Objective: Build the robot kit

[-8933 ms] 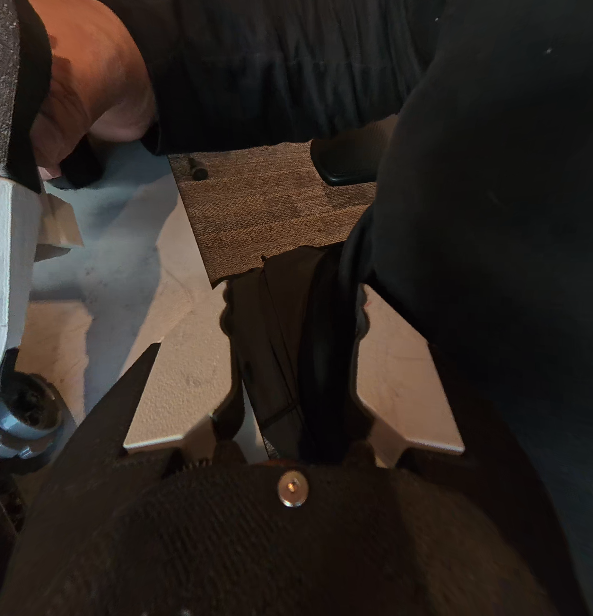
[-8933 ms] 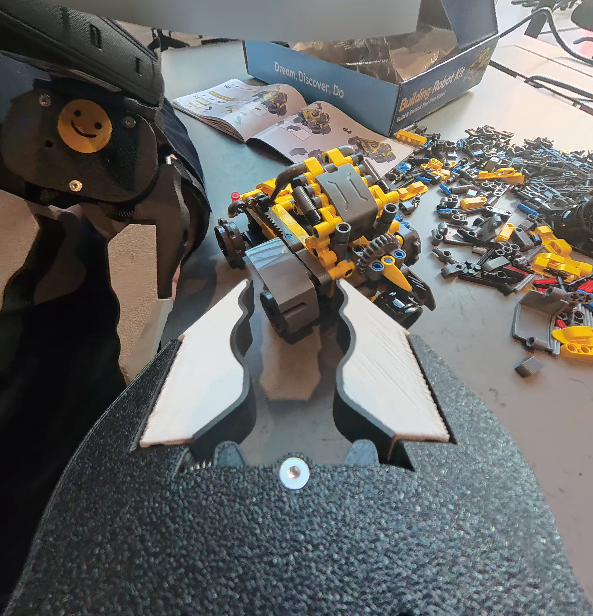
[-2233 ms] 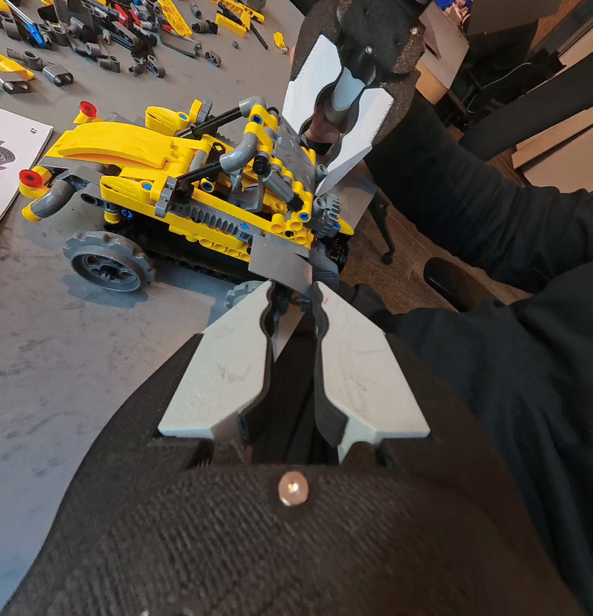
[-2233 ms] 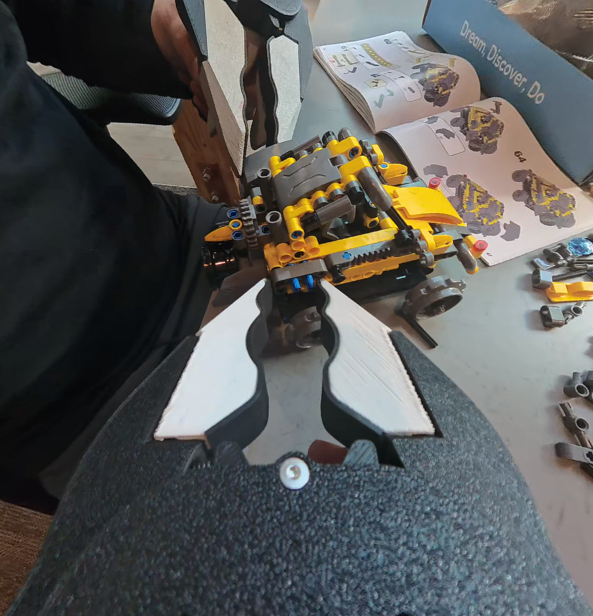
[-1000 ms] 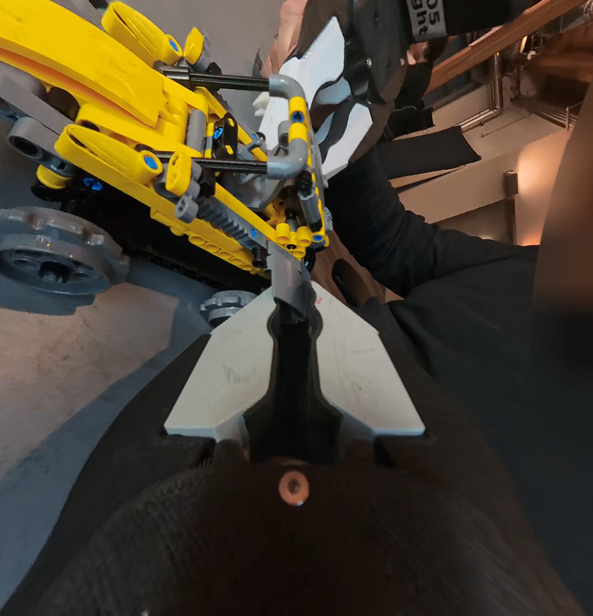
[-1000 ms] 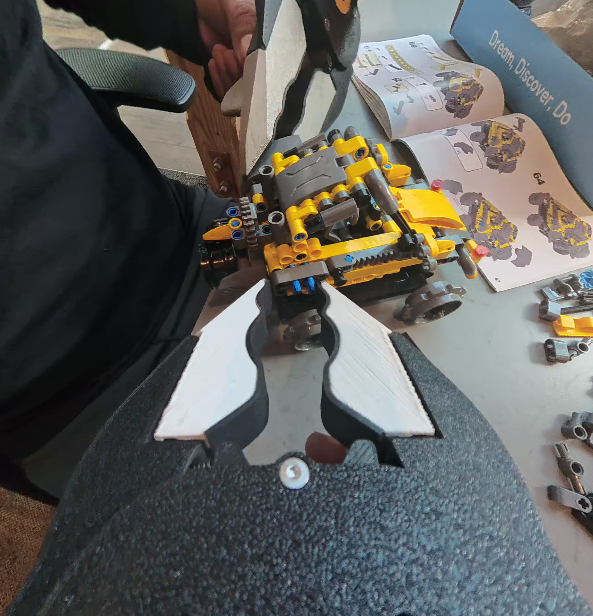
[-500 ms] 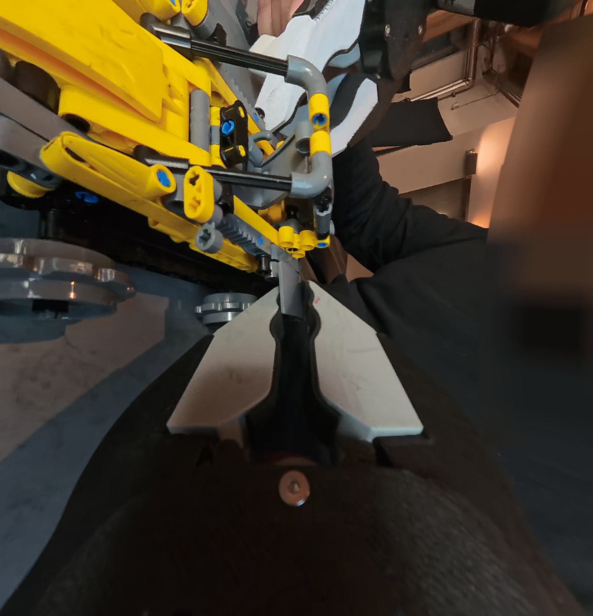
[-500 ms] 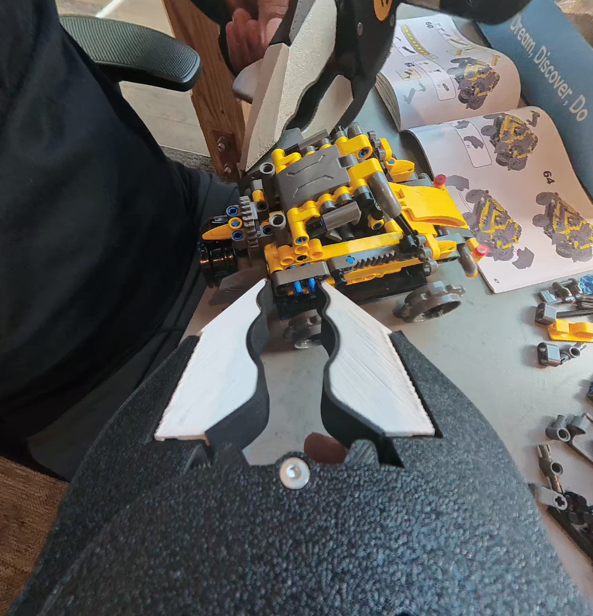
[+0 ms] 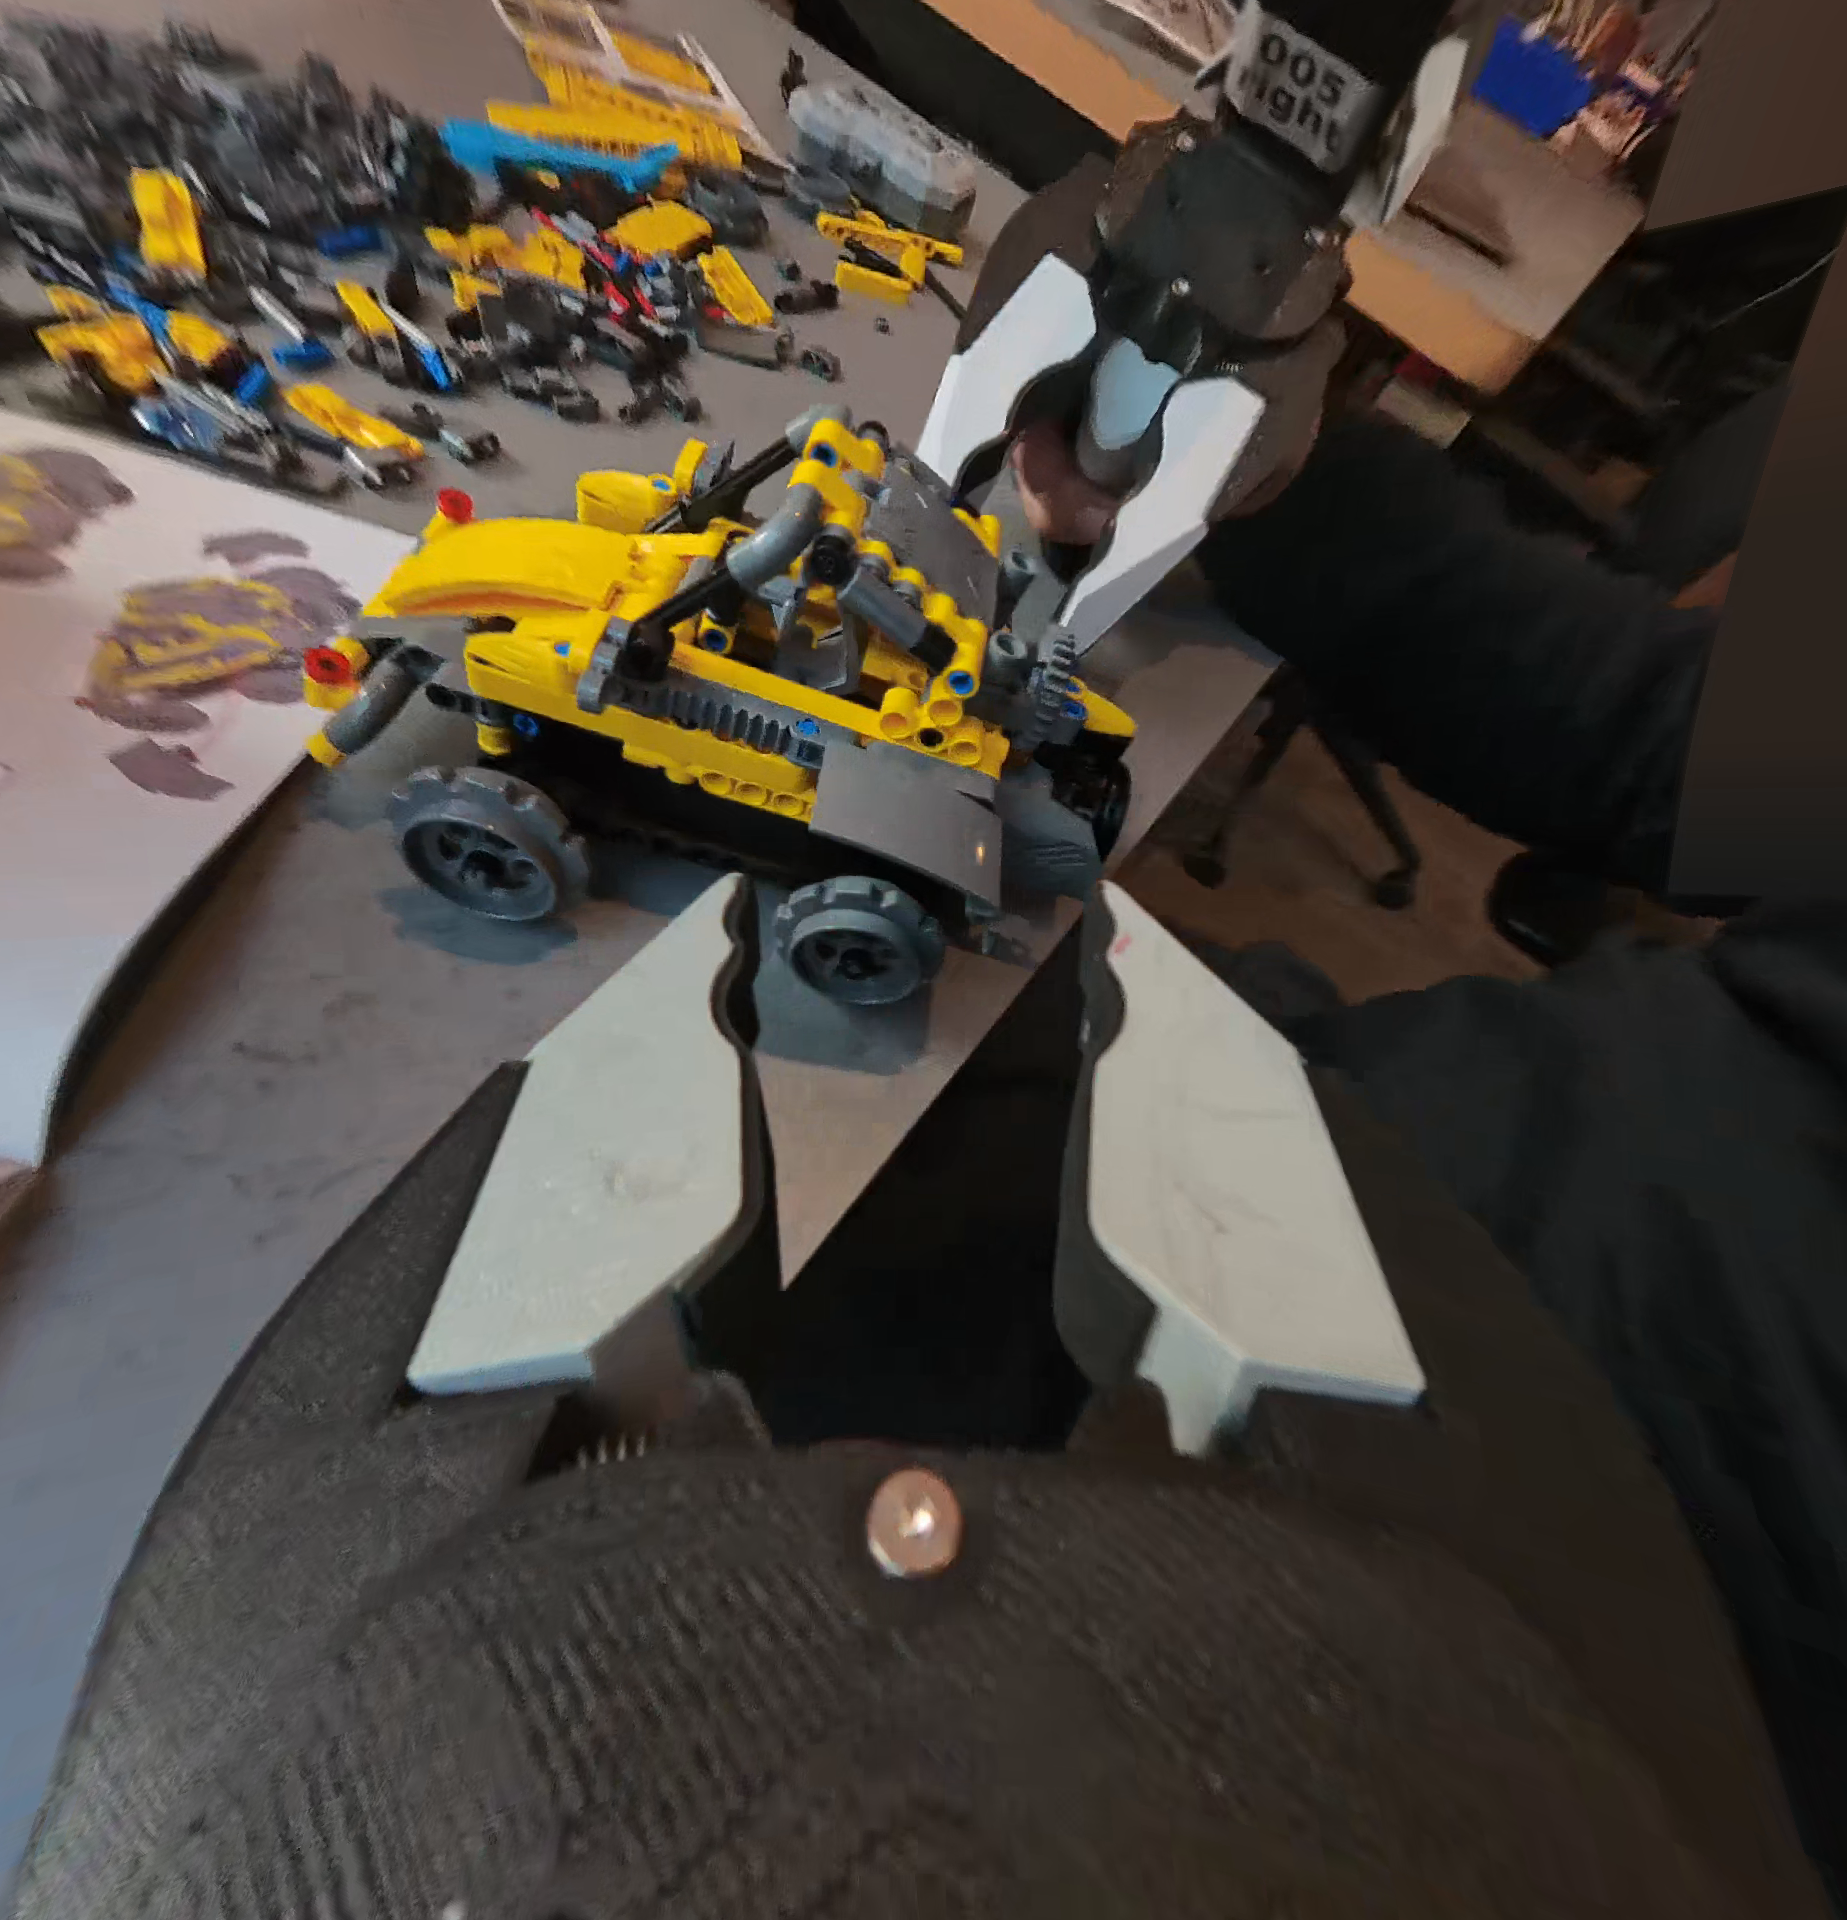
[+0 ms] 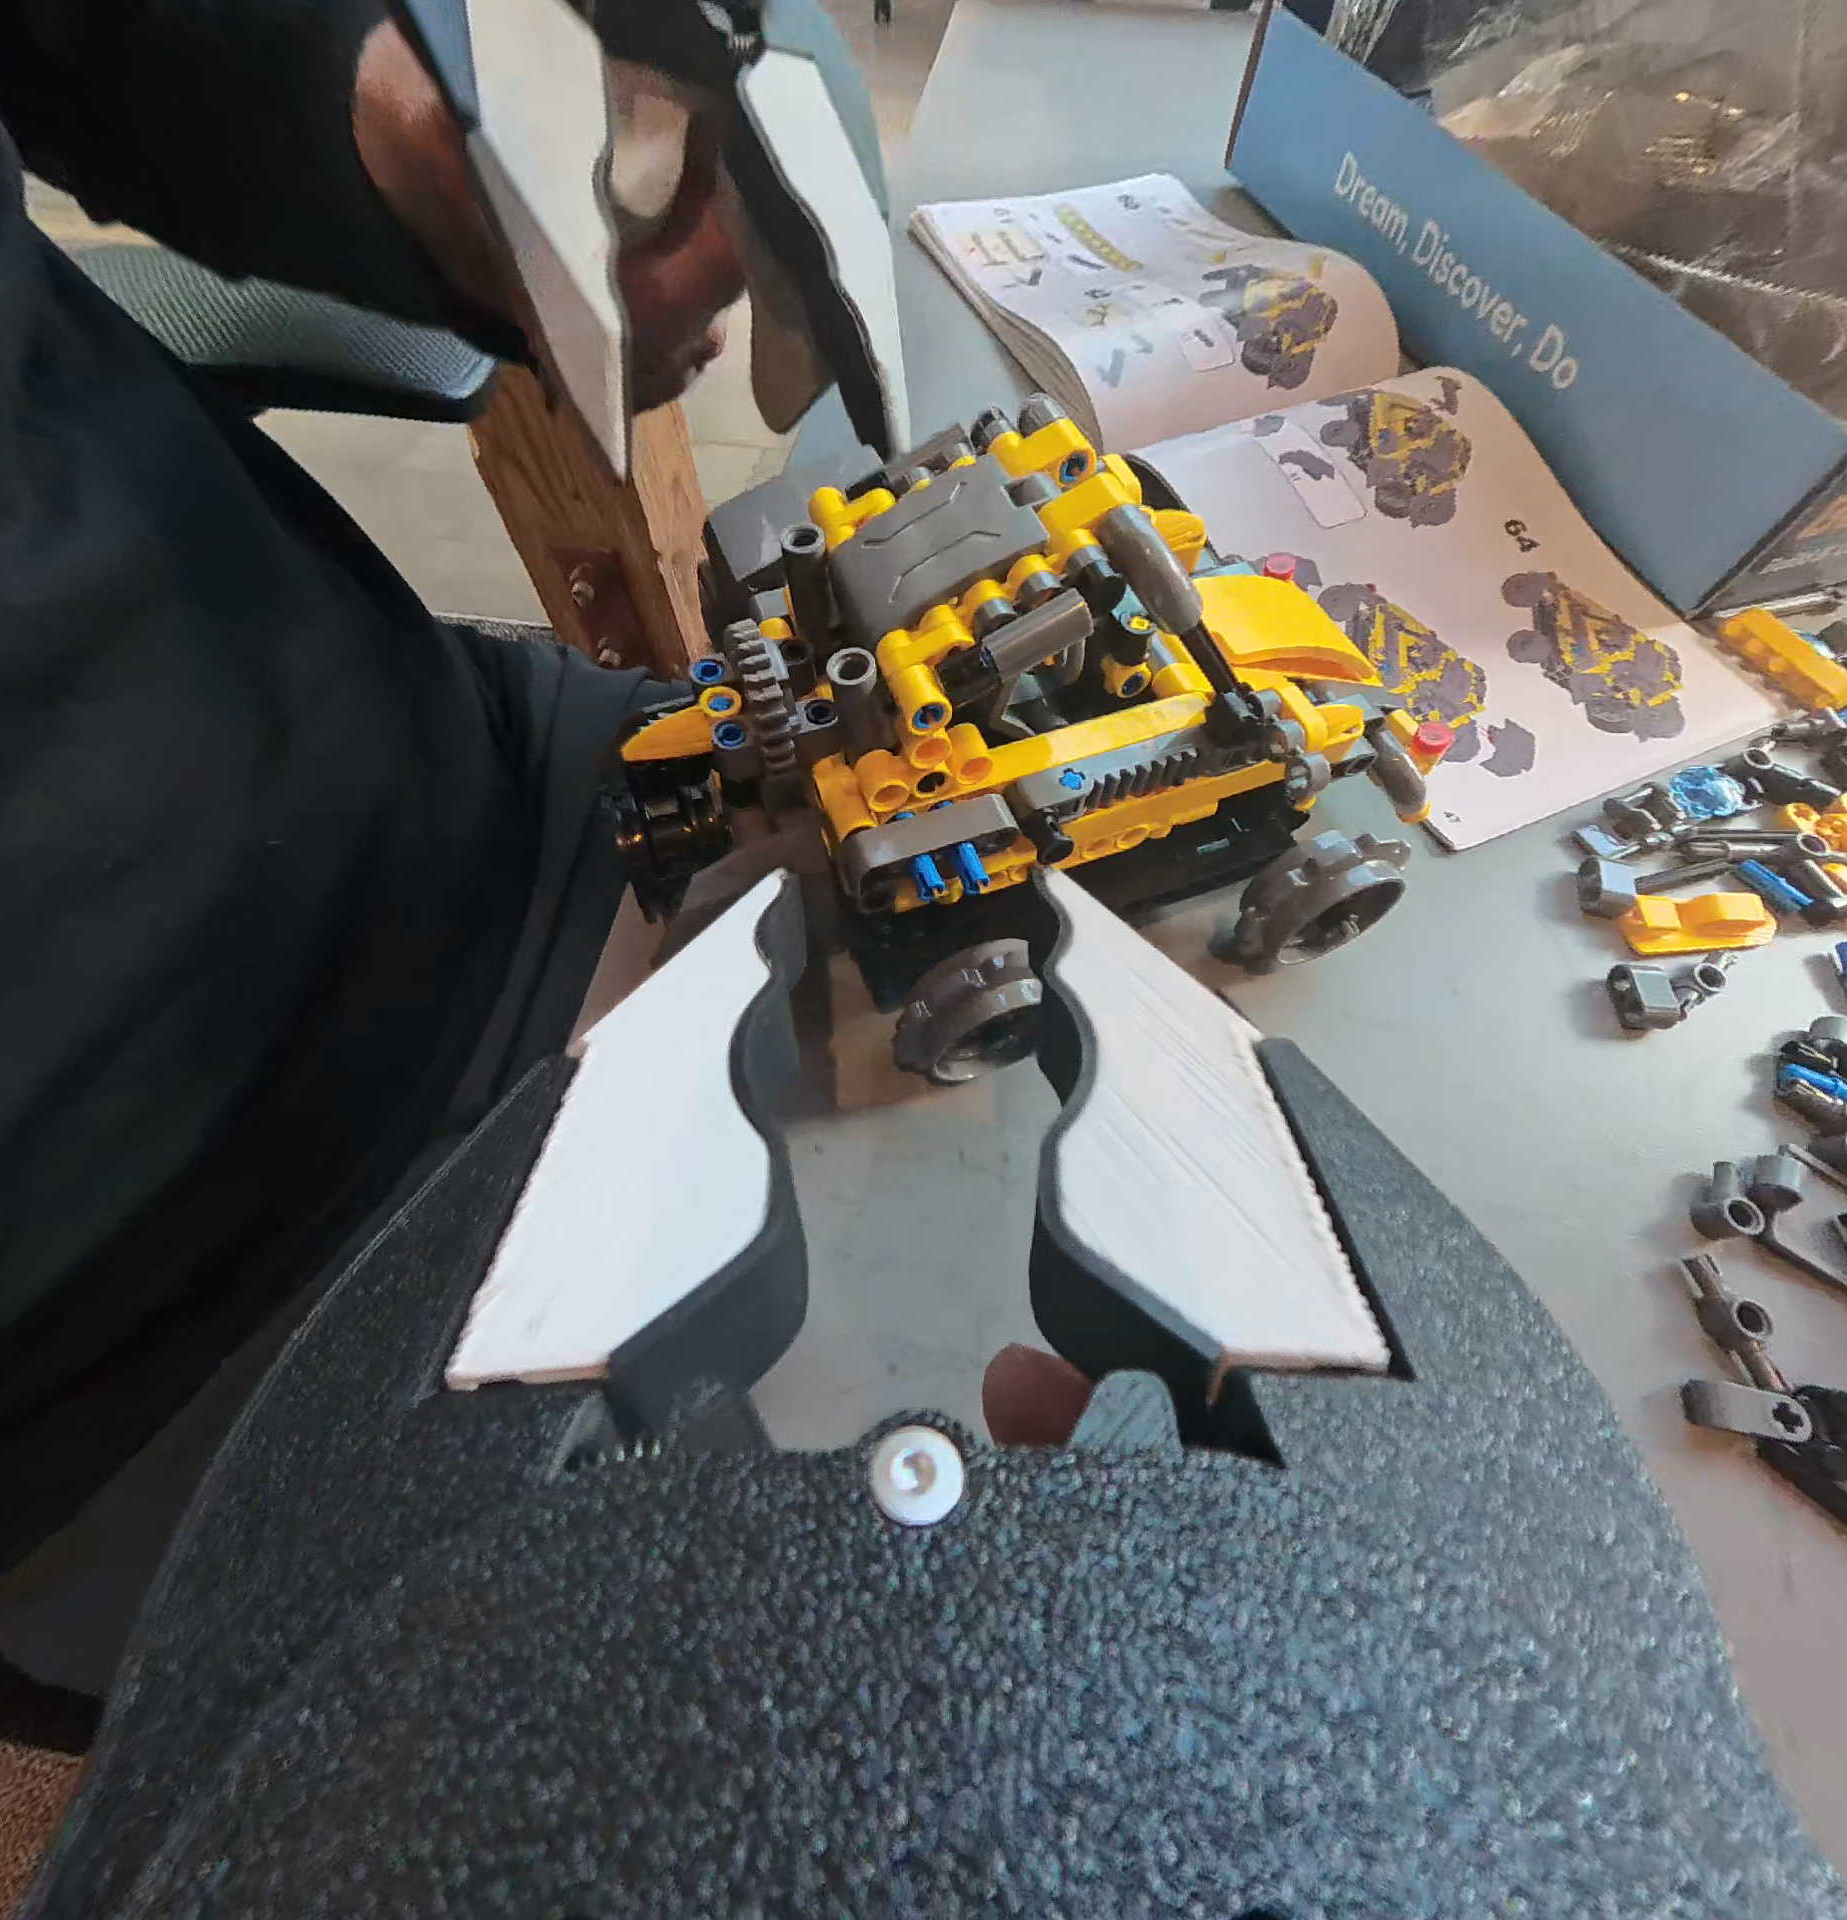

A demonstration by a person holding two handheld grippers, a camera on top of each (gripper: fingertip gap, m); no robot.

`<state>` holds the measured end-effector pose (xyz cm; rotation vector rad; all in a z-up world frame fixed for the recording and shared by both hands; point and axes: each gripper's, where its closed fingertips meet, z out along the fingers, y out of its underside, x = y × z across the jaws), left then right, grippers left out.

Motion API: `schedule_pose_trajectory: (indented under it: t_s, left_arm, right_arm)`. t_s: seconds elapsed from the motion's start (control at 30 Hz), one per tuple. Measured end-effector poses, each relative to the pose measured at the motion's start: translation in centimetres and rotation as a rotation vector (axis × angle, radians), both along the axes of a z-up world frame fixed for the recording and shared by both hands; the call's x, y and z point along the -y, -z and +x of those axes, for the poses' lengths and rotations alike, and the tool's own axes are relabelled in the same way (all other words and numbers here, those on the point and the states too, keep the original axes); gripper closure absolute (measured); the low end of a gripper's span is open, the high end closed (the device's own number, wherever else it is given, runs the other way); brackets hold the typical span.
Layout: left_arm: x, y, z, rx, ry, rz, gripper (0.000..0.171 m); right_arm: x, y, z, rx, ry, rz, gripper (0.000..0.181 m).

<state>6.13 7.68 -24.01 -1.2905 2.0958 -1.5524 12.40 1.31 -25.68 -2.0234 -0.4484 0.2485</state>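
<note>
A yellow and grey toy brick vehicle (image 9: 753, 686) stands on the grey table (image 9: 275, 1039) close to its near edge. My left gripper (image 9: 914, 904) is open and empty, a short way back from the vehicle's rear wheel (image 9: 857, 951). In the right wrist view the vehicle (image 10: 1002, 707) is just ahead of my right gripper (image 10: 908, 894), which is open with its tips on either side of the vehicle's lower rear corner. The right gripper also shows in the left wrist view (image 9: 1012, 561), by the vehicle's grey top panel. The left gripper shows in the right wrist view (image 10: 701, 416), open above the vehicle.
An open instruction booklet (image 10: 1314, 416) and a blue box (image 10: 1521, 312) lie beyond the vehicle. Several loose small parts (image 10: 1781, 883) are spread to the right. A wooden table leg (image 10: 586, 540), a chair armrest (image 10: 306, 332) and a person's dark sleeve (image 10: 223, 727) are at the left. Tip to tip, the grippers are about 10 cm apart.
My left gripper was shut on the vehicle's grey rear panel; it has let go, opened and drawn back and up. My right gripper stays open beside the vehicle.
</note>
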Motion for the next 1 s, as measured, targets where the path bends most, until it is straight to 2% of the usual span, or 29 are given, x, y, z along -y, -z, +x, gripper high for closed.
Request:
schedule_pose_trajectory:
  t_s: [0.07, 0.13, 0.23, 0.3, 0.37, 0.4, 0.6, 0.87, 1.0]
  left_arm:
    - [-0.2, 0.6, 0.0, 0.090, 0.004, 0.146, 0.105]
    - [-0.3, 1.0, 0.3, 0.134, 0.027, 0.262, 0.103]
    - [0.1, 0.9, 0.7, 0.182, 0.073, 0.350, 0.114]
    - [0.5, 0.9, 0.8, 0.196, 0.099, 0.361, 0.124]
    - [0.6, 1.0, 1.0, 0.192, 0.107, 0.370, 0.126]
    - [0.6, 1.0, 1.1, 0.188, 0.110, 0.366, 0.126]
    - [0.4, 1.1, 1.3, 0.118, 0.127, 0.370, 0.128]
    - [0.3, 1.0, 1.2, -0.002, 0.251, 0.445, 0.131]
    - [0.2, 1.1, 1.5, -0.050, 0.220, 0.441, 0.131]
  right_arm:
    - [0.0, 0.0, -0.2, 0.008, -0.010, -0.002, 0.140]
    - [-0.2, 0.1, -0.1, 0.013, -0.013, -0.009, 0.140]
    - [-0.5, 0.3, 0.4, 0.000, 0.002, -0.019, 0.142]
    - [-0.5, 0.2, 0.2, -0.011, -0.010, -0.017, 0.147]
    - [-0.6, 0.3, 0.1, -0.010, -0.021, -0.024, 0.149]
    - [-0.5, 0.2, -0.3, -0.025, -0.045, -0.027, 0.157]
    - [-0.6, 0.2, -0.4, -0.008, -0.063, -0.017, 0.159]
    - [-0.8, 0.2, -0.4, 0.001, -0.099, -0.033, 0.159]
    - [-0.9, 0.2, -0.1, -0.002, -0.085, -0.032, 0.159]
